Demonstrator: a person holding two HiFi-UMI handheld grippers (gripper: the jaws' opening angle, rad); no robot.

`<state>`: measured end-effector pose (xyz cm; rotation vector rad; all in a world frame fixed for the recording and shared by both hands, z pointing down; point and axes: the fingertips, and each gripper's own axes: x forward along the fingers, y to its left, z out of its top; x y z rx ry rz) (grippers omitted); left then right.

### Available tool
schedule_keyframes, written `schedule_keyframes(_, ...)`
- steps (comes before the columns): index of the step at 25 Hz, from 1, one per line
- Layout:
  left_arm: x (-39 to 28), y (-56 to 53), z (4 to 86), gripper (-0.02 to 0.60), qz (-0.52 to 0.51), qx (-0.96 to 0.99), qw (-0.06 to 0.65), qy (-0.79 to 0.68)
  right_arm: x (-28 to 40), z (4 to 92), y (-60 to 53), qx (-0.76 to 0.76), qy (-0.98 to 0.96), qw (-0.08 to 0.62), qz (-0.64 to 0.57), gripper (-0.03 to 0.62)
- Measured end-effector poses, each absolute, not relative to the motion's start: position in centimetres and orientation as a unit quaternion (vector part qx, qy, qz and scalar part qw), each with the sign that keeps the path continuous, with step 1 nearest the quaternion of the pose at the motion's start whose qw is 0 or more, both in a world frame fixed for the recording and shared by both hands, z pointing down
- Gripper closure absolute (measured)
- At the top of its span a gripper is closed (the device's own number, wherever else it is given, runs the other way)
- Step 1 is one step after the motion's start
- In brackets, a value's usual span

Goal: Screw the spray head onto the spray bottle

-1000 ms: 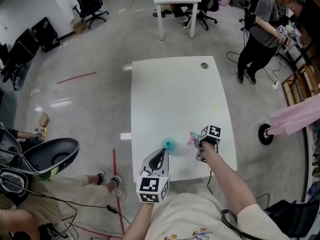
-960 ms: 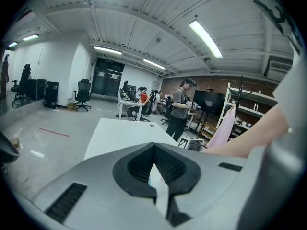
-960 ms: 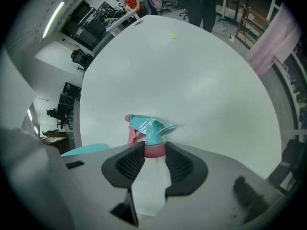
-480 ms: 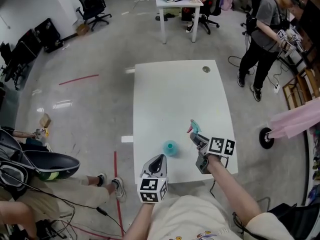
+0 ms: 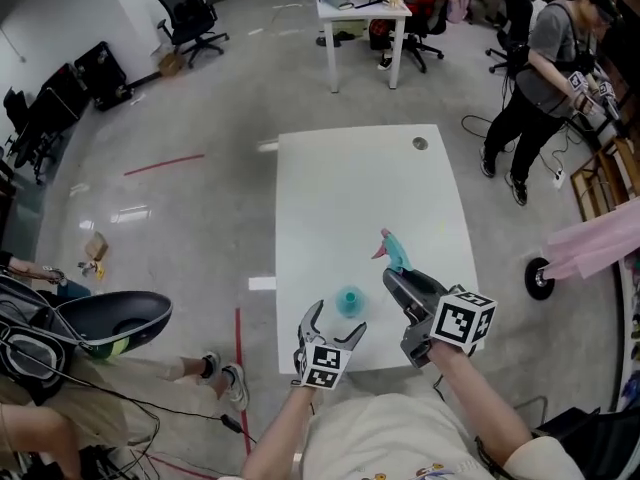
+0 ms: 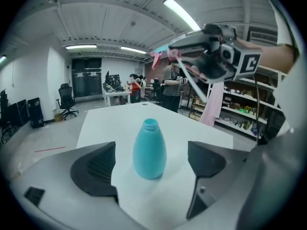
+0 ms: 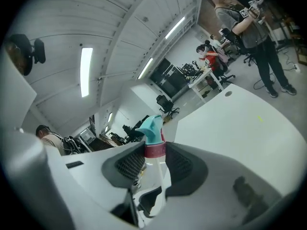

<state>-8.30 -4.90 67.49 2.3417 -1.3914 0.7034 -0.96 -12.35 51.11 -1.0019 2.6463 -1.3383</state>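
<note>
Left gripper (image 5: 334, 323), jaws just opened wide, brackets the upright spray bottle (image 6: 149, 150) untouched, seemingly to steady it; right gripper (image 7: 154, 159) pinches the spray head (image 7: 154, 128) by its collar for threading

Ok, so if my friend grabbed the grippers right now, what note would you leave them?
Left gripper: open, jaws just opened; the teal bottle stands upright on the table at their tips, untouched.
Right gripper: shut on the spray head, held up off the table.
Done: spray head picked up.
Left: grip the bottle, set the head on its open neck, screw it on.
</note>
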Motion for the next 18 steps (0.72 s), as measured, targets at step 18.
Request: schedule_keyframes(18,-5.0,-10.3,72.6,0.202,0.292,0.826,0.134,-0.464,5.4,51.6,-12.2,-0.358,0.842,0.019,-0.402,0.459)
